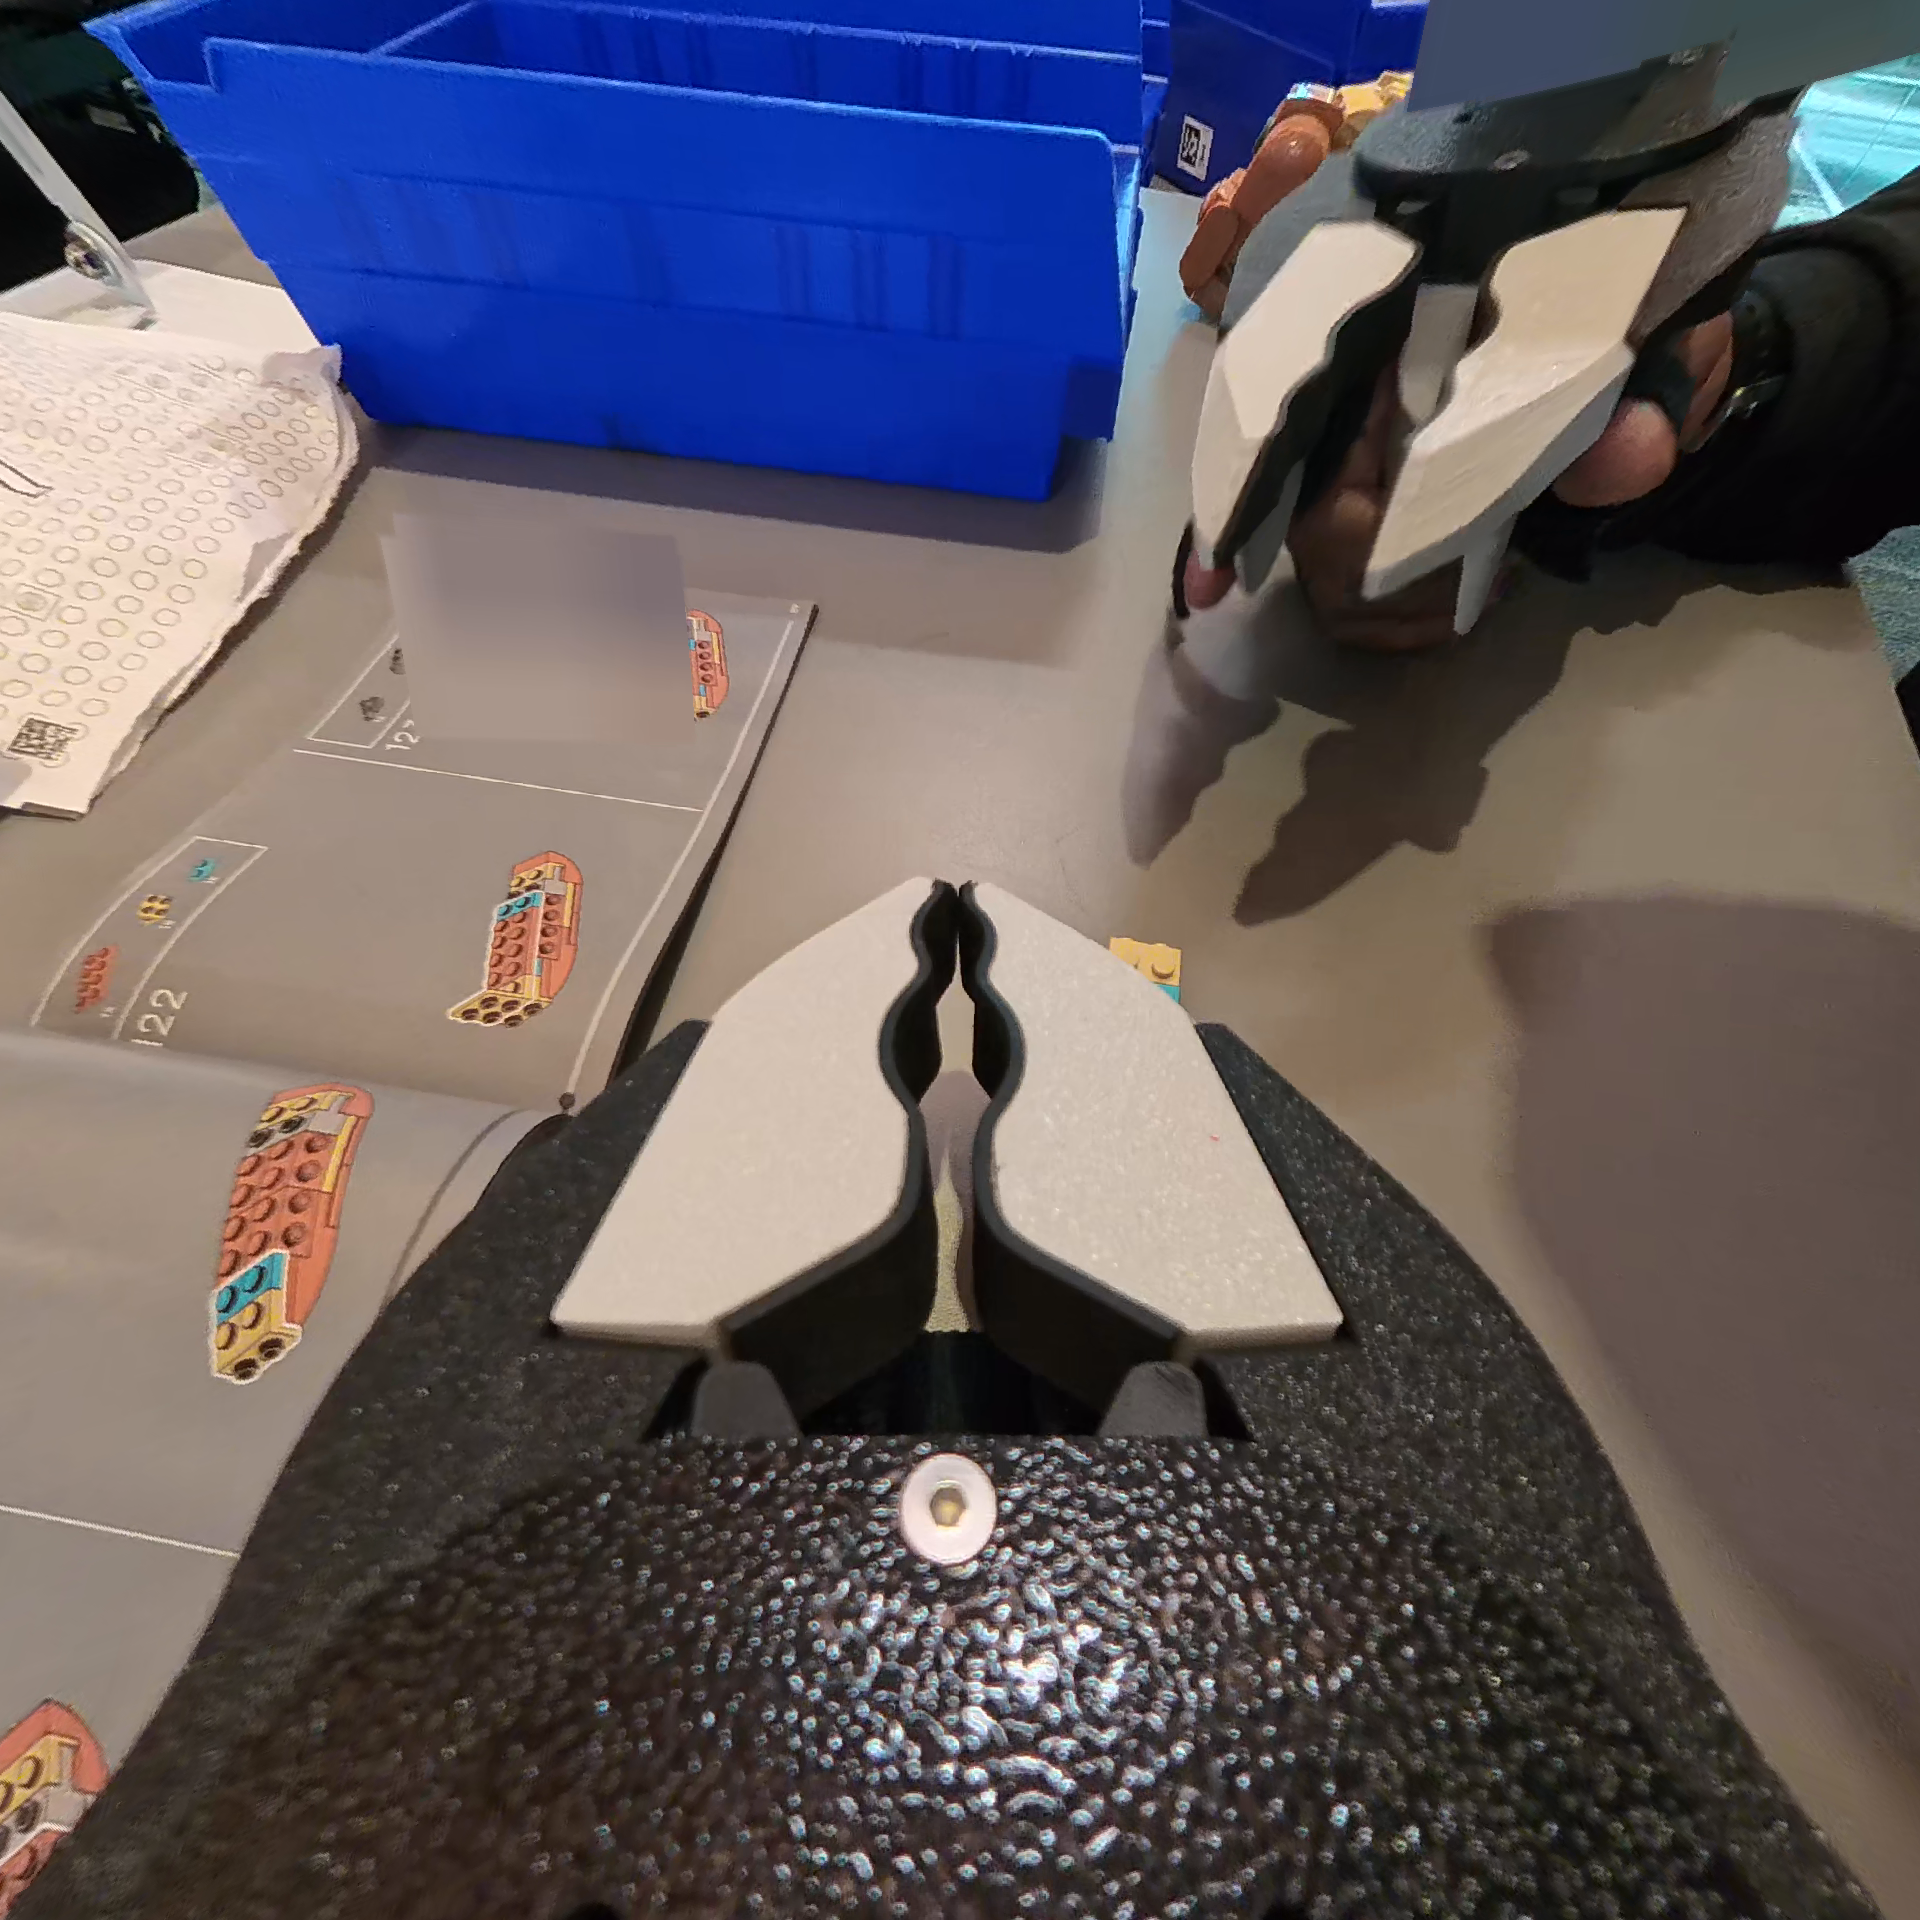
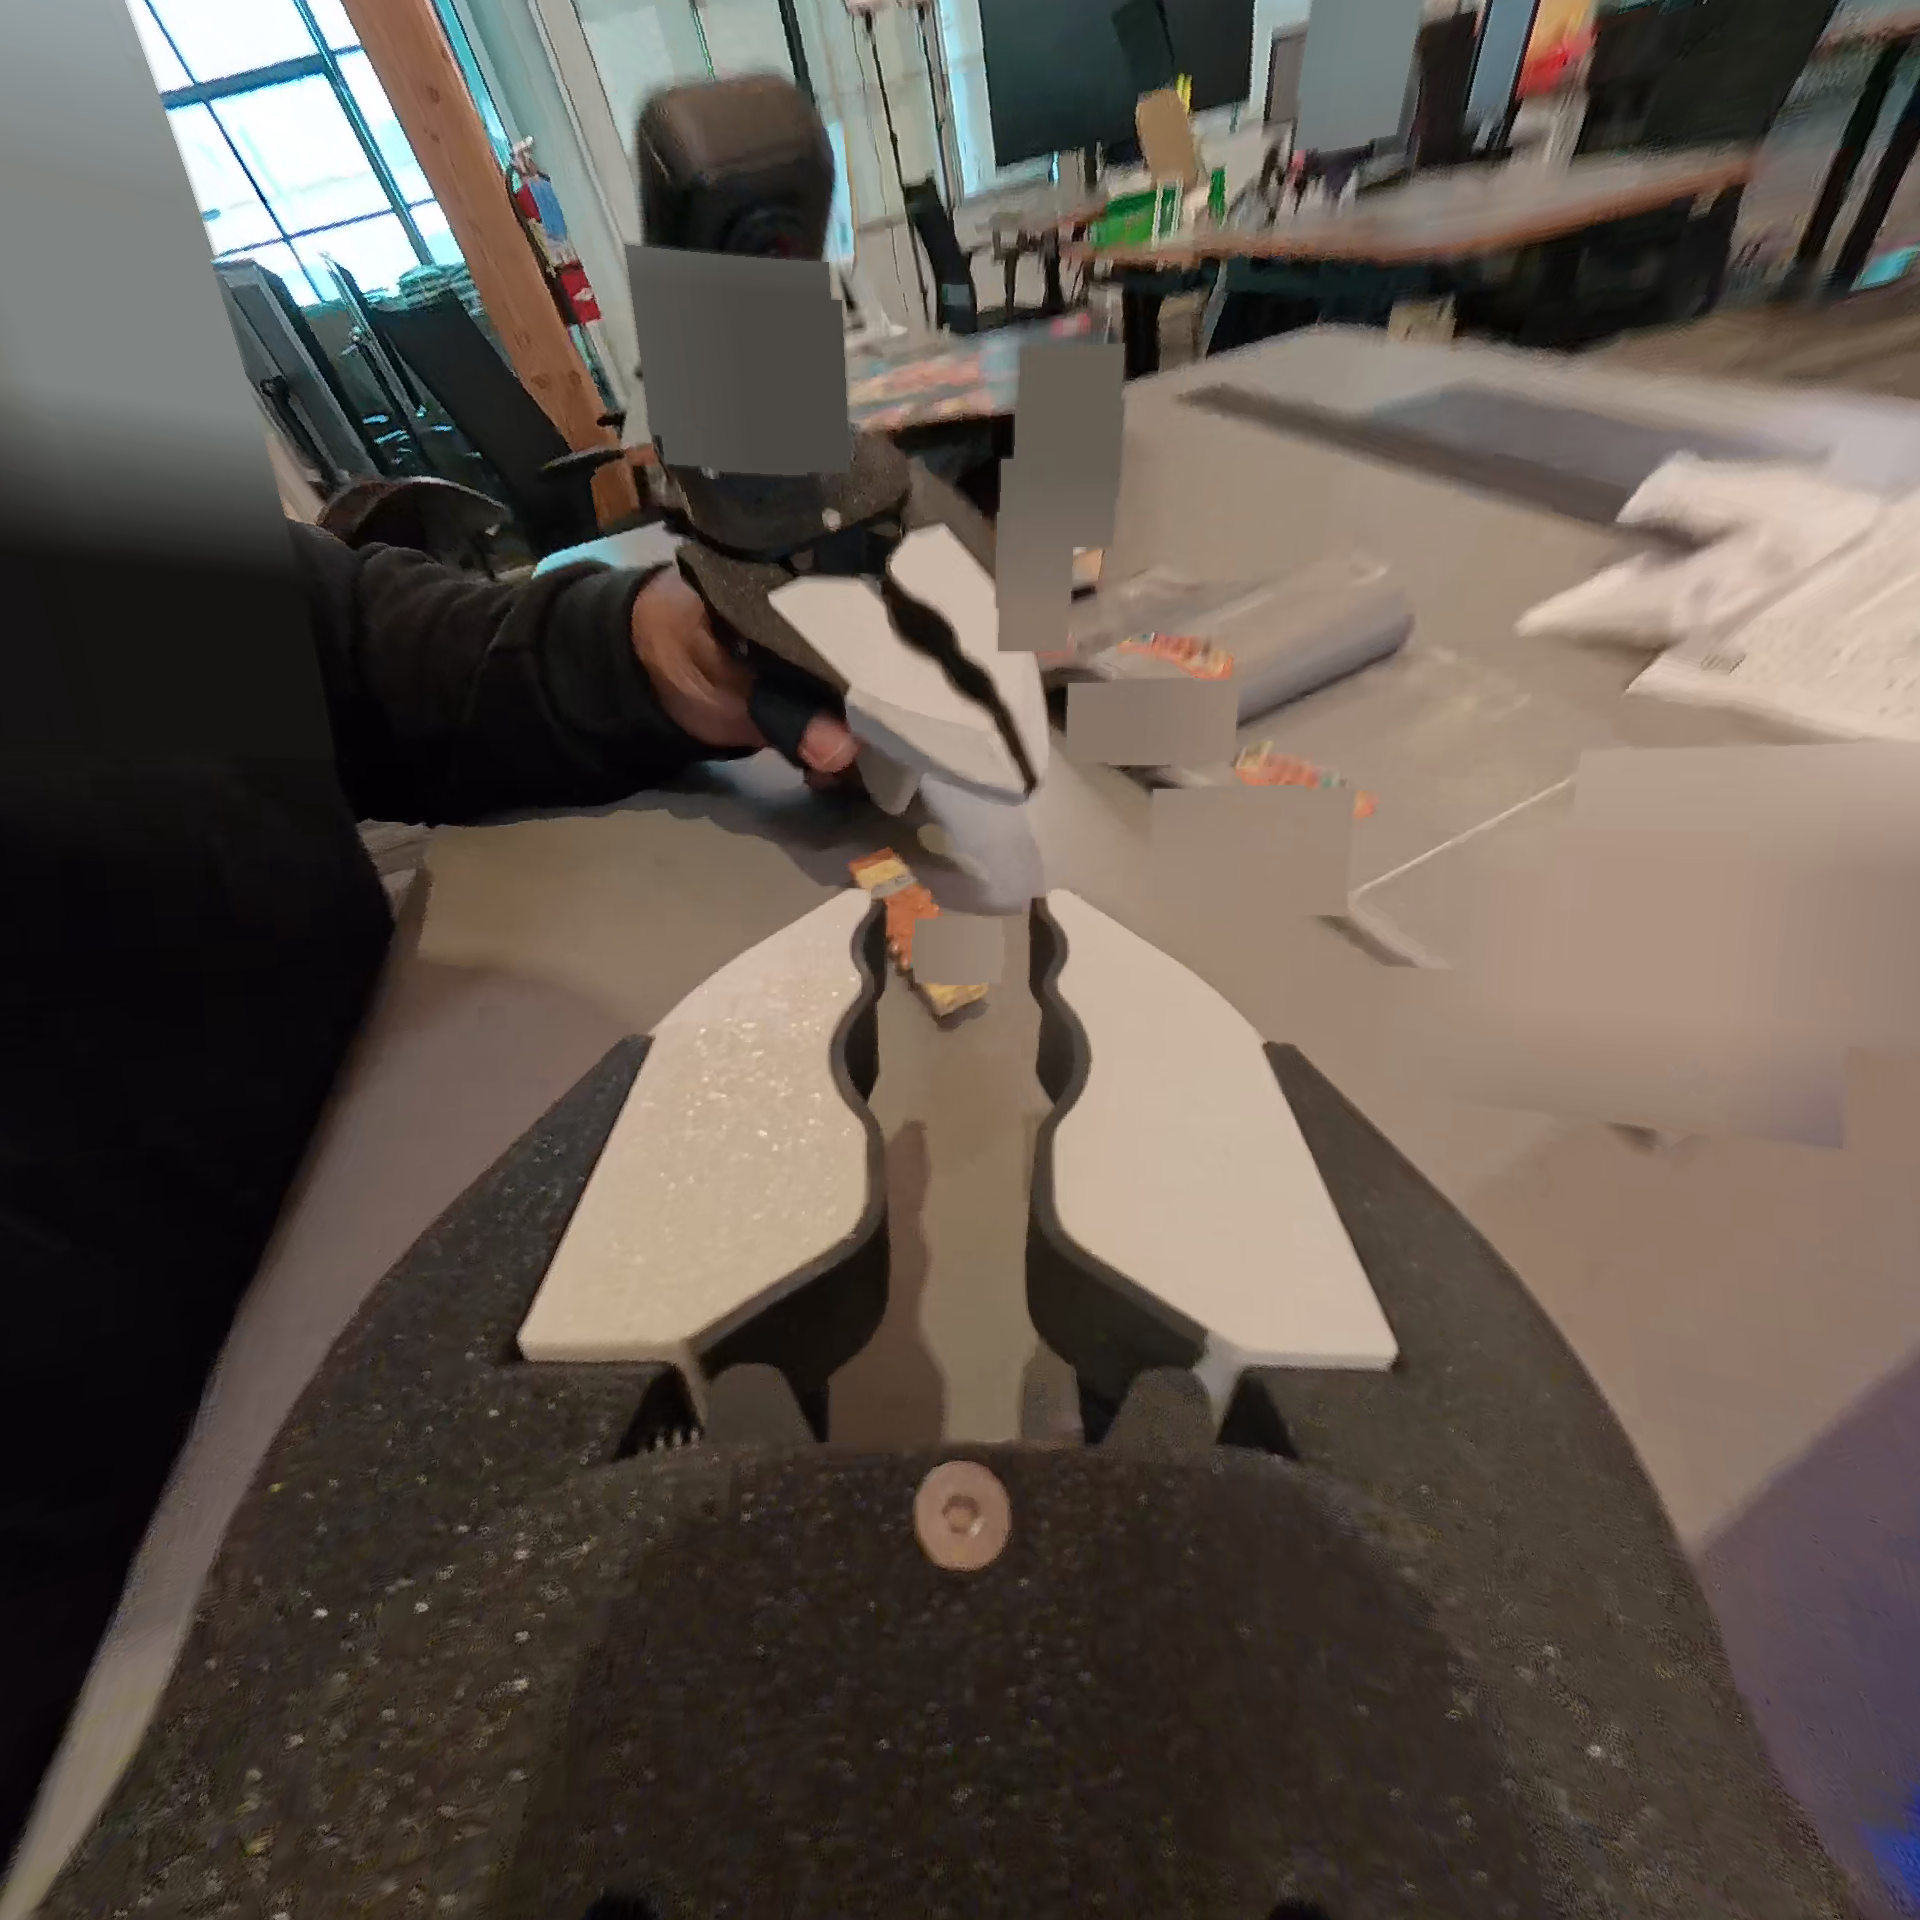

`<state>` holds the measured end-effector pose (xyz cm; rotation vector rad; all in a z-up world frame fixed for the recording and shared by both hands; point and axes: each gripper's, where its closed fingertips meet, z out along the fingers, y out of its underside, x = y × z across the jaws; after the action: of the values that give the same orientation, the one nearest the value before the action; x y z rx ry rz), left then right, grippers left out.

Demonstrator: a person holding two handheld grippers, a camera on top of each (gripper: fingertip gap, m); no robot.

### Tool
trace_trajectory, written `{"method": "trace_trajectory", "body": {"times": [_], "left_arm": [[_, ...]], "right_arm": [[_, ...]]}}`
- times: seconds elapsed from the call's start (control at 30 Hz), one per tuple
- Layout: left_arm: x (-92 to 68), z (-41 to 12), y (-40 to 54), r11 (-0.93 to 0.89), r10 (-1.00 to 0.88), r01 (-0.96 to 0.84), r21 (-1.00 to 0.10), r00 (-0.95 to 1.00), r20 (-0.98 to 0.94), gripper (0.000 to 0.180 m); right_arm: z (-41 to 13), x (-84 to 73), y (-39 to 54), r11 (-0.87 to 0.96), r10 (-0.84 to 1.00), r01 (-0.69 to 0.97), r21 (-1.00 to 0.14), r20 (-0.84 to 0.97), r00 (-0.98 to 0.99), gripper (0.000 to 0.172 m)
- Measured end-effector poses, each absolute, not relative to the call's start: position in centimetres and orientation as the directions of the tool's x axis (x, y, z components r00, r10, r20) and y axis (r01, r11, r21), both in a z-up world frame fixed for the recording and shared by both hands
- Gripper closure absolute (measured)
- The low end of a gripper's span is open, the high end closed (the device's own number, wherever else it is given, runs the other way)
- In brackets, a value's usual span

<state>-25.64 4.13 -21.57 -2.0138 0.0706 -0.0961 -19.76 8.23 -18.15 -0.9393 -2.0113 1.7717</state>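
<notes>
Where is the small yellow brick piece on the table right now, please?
In the left wrist view, the small yellow brick piece lies on the grey table, just right of the left gripper.

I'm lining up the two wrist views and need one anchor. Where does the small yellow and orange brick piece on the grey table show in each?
Left wrist view: the brick piece peeks out just right of the shut left gripper.
Right wrist view: the brick piece lies on the table beyond the open right gripper.
Shared landmark: the open instruction booklet.

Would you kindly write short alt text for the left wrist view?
The left gripper, jaws shut on nothing, hovers over a grey table beside an open building-instruction booklet. Ahead stand blue bins; at right a hand holds the right gripper, jaws apart.
</notes>
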Motion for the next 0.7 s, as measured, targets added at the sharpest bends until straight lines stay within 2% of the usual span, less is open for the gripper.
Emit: {"method": "trace_trajectory", "body": {"times": [0.07, 0.13, 0.2, 0.27, 0.4, 0.7], "left_arm": [[-25.6, -21.6, 4.1, -0.430, -0.093, -0.020, -0.903, 0.995, 0.022, 0.180], [-25.5, -21.7, 4.2, -0.438, -0.093, -0.033, -0.899, 0.996, 0.008, 0.180], [-25.5, -21.8, 4.2, -0.442, -0.091, -0.047, -0.896, 0.996, -0.007, 0.180], [-25.4, -21.9, 4.2, -0.447, -0.091, -0.058, -0.893, 0.996, -0.019, 0.180], [-25.5, -22.0, 4.2, -0.450, -0.085, -0.060, -0.891, 0.996, -0.024, 0.180], [-25.5, -21.8, 4.2, -0.438, -0.089, -0.046, -0.898, 0.996, -0.007, 0.180]], "right_arm": [[-14.8, -19.7, 9.8, 0.059, 0.683, 0.103, -0.993, -0.035, -0.730, 0.142], [-9.5, -19.9, 13.9, 0.108, 0.788, -0.094, -0.990, 0.143, -0.599, 0.145], [-5.5, -19.6, 18.4, 0.152, 0.860, -0.191, -0.970, 0.225, -0.459, 0.147], [-4.4, -19.9, 21.8, 0.190, 0.897, -0.167, -0.967, 0.240, -0.372, 0.146], [-5.3, -21.0, 24.7, 0.250, 0.920, -0.102, -0.963, 0.269, -0.285, 0.147], [-7.8, -22.8, 26.5, 0.296, 0.928, -0.001, -0.955, 0.288, -0.235, 0.148]]}}
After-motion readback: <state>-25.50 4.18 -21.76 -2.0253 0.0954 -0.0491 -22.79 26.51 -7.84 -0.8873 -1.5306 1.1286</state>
